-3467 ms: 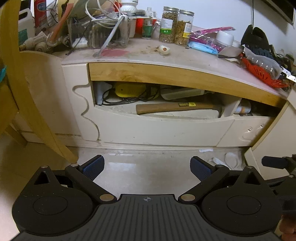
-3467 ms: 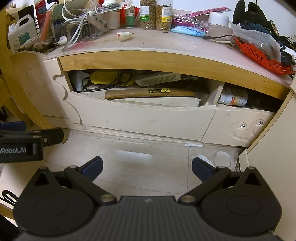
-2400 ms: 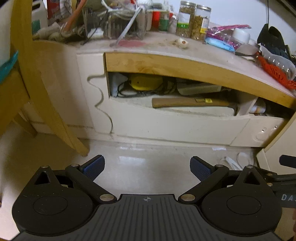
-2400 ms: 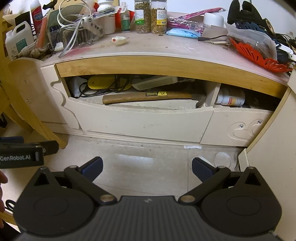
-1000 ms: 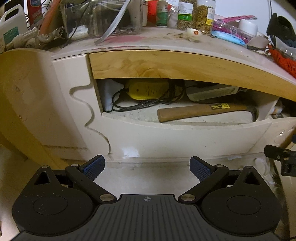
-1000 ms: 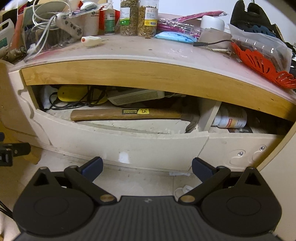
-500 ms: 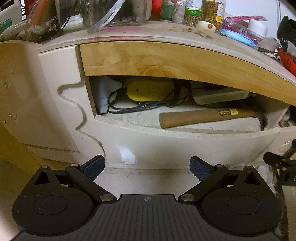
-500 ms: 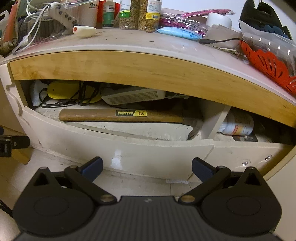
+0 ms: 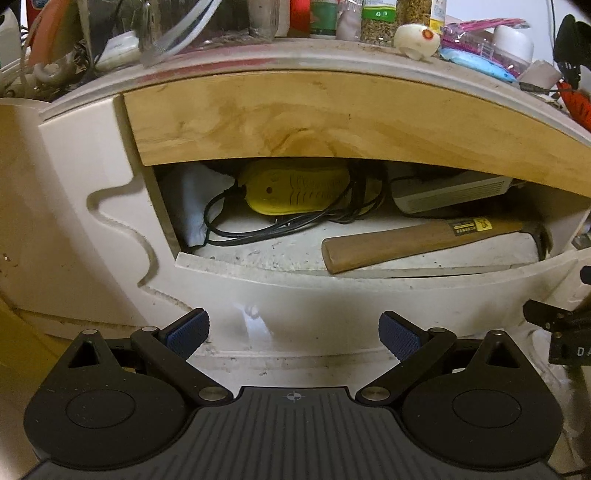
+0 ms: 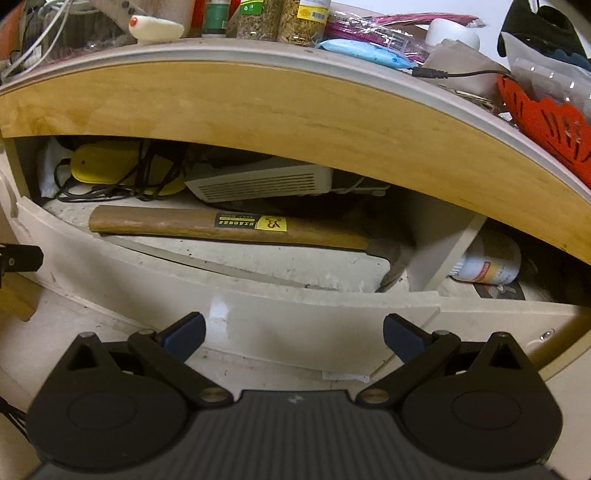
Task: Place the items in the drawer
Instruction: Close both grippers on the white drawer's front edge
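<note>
A cream drawer [image 9: 332, 295] [image 10: 258, 306] stands pulled out under a curved wooden desk front [image 9: 332, 118] [image 10: 277, 107]. Inside lie a wooden-handled hammer [image 9: 424, 240] [image 10: 229, 225], a yellow device [image 9: 295, 192] [image 10: 110, 166] tangled with black cable, and a white vented box [image 9: 450, 192] [image 10: 258, 184]. My left gripper [image 9: 293, 334] is open and empty, close to the drawer's front panel. My right gripper [image 10: 293, 334] is open and empty too, facing the same panel further right. A small white object with a red dot [image 9: 417, 38] [image 10: 155, 27] rests on the desk top.
The desk top holds jars [image 10: 280, 18], cables [image 9: 184, 29], a blue pouch [image 10: 362, 51], a red mesh item [image 10: 546, 122] and pink packets. A smaller drawer [image 10: 498, 306] to the right holds a white bottle [image 10: 487, 266]. Pale floor [image 9: 295, 369] runs below the drawer.
Both grippers have moved closer to the drawer, so the drawer and desk front fill more of each view. The fingers stayed open.
</note>
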Motion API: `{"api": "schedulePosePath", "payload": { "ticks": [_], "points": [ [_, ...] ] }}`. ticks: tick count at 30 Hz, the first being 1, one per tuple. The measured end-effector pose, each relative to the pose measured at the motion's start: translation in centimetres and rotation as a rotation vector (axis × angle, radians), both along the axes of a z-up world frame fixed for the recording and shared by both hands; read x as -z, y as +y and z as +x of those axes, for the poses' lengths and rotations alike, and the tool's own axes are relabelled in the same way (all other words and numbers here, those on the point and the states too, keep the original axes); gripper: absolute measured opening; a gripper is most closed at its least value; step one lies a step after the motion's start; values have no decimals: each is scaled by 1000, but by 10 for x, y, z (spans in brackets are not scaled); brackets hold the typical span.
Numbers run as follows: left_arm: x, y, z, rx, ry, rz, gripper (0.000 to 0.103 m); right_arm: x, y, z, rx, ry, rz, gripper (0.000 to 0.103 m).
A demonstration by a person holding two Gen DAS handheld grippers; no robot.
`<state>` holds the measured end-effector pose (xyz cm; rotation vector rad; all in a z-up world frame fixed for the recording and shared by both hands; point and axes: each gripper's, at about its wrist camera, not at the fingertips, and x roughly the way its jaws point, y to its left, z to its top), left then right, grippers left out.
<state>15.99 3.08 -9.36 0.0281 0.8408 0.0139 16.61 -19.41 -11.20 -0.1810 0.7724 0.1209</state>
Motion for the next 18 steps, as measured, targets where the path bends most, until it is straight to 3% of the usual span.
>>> {"api": "schedulePosePath", "payload": {
  "ticks": [12,18],
  "points": [
    [16,3,20,26,11,4,100,21,-2,26,1,6,-32,103],
    [19,-4,19,79,17,73,92,24,0,28,-20,8,-45,103]
  ]
}}
